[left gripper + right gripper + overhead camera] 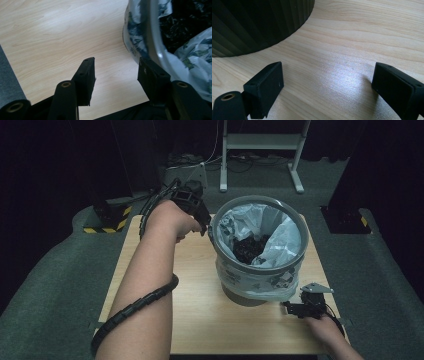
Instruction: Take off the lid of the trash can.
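A grey bin (295, 222) lined with a white printed plastic bag (285, 240) stands on the wooden table (200, 290), with dark scraps (250, 247) at its bottom. My left gripper (202, 222) hovers at the bin's upper-left rim. In the left gripper view the left gripper (116, 61) is open over bare wood, and its right-hand jaw sits close beside the bag-covered rim (147, 37). My right gripper (289, 307) rests low on the table at the bin's lower right. Its jaws stand wide apart with nothing between them (328, 72), pointing past the bin's dark ribbed base (249, 22).
Grey carpet (60, 270) surrounds the small table. A white metal stand (260, 142) is behind it, and black posts with yellow-striped feet (107, 217) are at the back left. The left gripper's ribbed cable (135, 307) runs along the forearm.
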`<state>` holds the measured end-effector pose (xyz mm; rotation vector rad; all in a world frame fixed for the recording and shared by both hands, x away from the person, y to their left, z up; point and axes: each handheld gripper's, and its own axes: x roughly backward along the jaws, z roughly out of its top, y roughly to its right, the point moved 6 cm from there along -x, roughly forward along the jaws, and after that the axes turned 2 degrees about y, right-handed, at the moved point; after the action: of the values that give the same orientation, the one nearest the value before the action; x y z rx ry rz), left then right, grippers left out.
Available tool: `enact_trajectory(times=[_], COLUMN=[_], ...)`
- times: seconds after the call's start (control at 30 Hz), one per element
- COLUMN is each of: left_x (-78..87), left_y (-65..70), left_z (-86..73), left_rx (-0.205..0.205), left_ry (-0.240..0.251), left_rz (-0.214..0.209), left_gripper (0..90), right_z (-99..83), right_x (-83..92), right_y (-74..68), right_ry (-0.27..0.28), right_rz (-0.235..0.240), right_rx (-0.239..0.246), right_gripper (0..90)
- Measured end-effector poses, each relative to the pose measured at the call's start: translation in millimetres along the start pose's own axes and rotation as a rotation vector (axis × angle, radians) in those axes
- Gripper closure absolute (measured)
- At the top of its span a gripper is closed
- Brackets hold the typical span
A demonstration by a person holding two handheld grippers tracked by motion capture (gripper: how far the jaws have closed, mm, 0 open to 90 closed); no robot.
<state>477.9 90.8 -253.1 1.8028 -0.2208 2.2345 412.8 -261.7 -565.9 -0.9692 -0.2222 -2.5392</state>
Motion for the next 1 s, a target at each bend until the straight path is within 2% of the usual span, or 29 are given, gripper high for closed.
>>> enact_trajectory(times=[0.43, 0.6, 0.9, 1.0], left_x=[2.9, -0.8, -7.8, -10.9], left_y=[26.4, 36.2, 43.2, 45.1], left_z=[14.1, 18.5, 23.3, 24.6], left_rx=[-0.044, -0.056, -0.057, -0.054], left_ry=[0.009, -0.005, -0.024, -0.027], left_rz=[0.003, 0.019, 0.042, 0.037], left_gripper=[47.8, 48.3, 51.1, 51.7], right_z=[0.0, 0.0, 0.0, 0.1], right_x=[0.0, 0.0, -0.1, -0.1], right_y=[0.0, 0.0, 0.0, 0.0], right_ry=[0.000, 0.000, 0.000, 0.000], right_rz=[0.000, 0.000, 0.000, 0.000], right_rx=[0.000, 0.001, 0.001, 0.001], right_gripper=[10.1, 10.1, 10.1, 10.1])
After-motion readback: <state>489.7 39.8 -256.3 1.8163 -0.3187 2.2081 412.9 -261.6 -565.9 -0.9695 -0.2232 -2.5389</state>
